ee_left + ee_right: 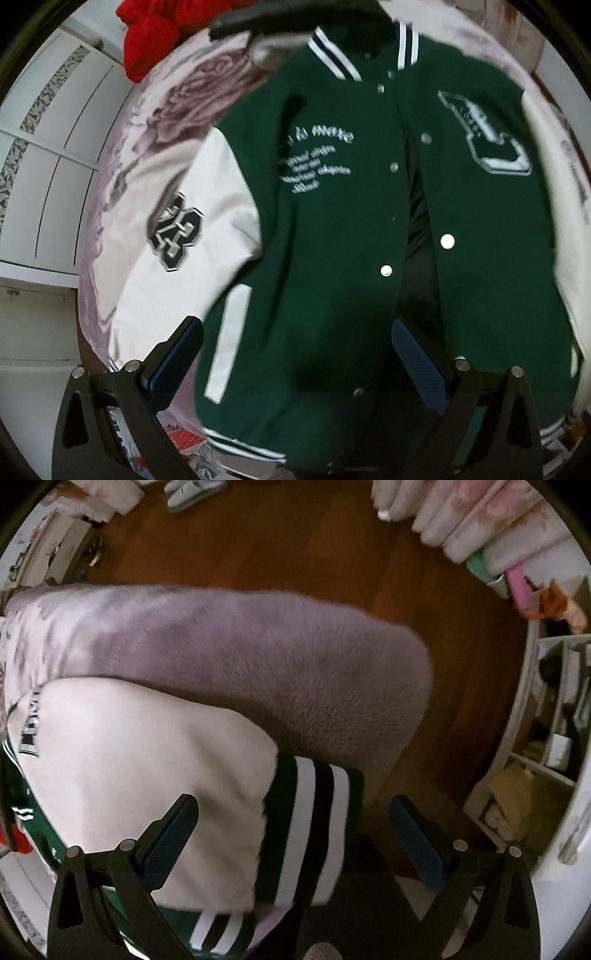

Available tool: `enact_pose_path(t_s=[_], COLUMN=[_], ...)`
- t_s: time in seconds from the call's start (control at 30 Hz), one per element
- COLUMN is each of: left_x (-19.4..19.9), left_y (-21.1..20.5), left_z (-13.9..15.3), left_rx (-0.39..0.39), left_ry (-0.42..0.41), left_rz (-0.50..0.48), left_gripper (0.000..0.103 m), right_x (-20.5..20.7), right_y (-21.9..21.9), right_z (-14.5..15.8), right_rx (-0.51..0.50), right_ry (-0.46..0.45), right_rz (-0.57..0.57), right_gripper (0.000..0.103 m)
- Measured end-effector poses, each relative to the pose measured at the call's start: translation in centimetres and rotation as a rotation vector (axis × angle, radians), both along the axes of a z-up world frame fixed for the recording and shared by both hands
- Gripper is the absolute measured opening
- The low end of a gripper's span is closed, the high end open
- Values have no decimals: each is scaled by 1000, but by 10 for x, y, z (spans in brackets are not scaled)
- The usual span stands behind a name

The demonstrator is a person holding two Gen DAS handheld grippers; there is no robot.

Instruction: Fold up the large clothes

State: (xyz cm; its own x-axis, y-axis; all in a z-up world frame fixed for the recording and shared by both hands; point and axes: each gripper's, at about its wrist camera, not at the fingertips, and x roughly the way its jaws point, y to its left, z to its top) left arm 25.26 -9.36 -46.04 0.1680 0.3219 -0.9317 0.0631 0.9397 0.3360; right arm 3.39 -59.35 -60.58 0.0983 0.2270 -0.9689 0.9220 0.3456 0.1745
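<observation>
Jacket (332, 229) lengthwise, collar (364, 48) far end

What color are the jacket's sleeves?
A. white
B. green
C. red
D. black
A: the jacket has a green body, and its sleeve is white, as is the other sleeve seen in the right wrist view, which ends in a striped cuff.
</observation>
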Motion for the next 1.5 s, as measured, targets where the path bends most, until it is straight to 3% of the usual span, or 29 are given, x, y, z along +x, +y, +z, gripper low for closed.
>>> enact_pose_path(t_s=[0.07,0.13,0.2,0.27,0.3,0.4,0.47,0.5,0.57,0.63,0.7,0.77,0.8,0.9,0.93,0.97,1.0,1.17,1.23,1.3,1.4,1.5], left_x=[6,9,11,13,14,16,19,21,24,26,29,30,31,34,35,37,37,44,47,51,54,59], left_y=[-8,-19,-31,-41,-45,-58,-64,-67,-71,-74,-74,-74,-73,-71,-70,-69,-70,-60,-54,-44,-28,-5], left_z=[-14,-23,-29,-30,-29,-29,-33,-36,-44,-49,-50,-54,-56,-63,-66,-68,-69,-69,-68,-67,-65,-58], left_rx=[-3,-2,6,8,7,8,4,3,-4,-7,-12,-10,-12,-21,-24,-27,-28,-20,-19,-20,-26,-35], left_ry=[15,22,25,21,17,3,-5,-3,10,15,10,8,13,25,29,32,33,25,18,12,7,-10], left_rz=[-7,-41,-87,-127,-142,-192,-212,-218,-220,-227,-229,-229,-225,-207,-199,-194,-190,-181,-171,-148,-106,-59], left_gripper=[103,103,103,103,103,103,103,103,103,103,103,103,103,103,103,103,103,103,103,103,103,103], right_x=[0,4,10,15,16,15,24,34,39,35,12,-20,-35,-57,-61,-60,-60,-52,-58,-55,-51,-34], right_y=[3,9,15,19,18,-5,-21,-28,-38,-43,-47,-47,-46,-25,-13,-5,3,13,18,23,19,8], right_z=[-18,-27,-21,-9,1,39,33,22,-26,-47,-40,-30,-20,-25,-48,-54,-79,-140,-151,-149,-132,-77], right_rx=[61,80,36,-20,-58,-264,-331,-308,-153,-84,-77,-81,-69,42,143,188,243,275,247,213,123,1], right_ry=[-65,-87,-96,-91,-98,-126,-85,-66,-40,-31,-93,-144,-176,-289,-353,-382,-446,-591,-608,-590,-588,-583], right_rz=[-21,-19,12,47,56,53,81,98,97,86,10,-98,-158,-278,-305,-327,-376,-601,-684,-682,-623,-517], right_gripper=[103,95,50,27,22,21,21,21,23,33,55,64,64,66,66,66,66,67,63,10,5,4])
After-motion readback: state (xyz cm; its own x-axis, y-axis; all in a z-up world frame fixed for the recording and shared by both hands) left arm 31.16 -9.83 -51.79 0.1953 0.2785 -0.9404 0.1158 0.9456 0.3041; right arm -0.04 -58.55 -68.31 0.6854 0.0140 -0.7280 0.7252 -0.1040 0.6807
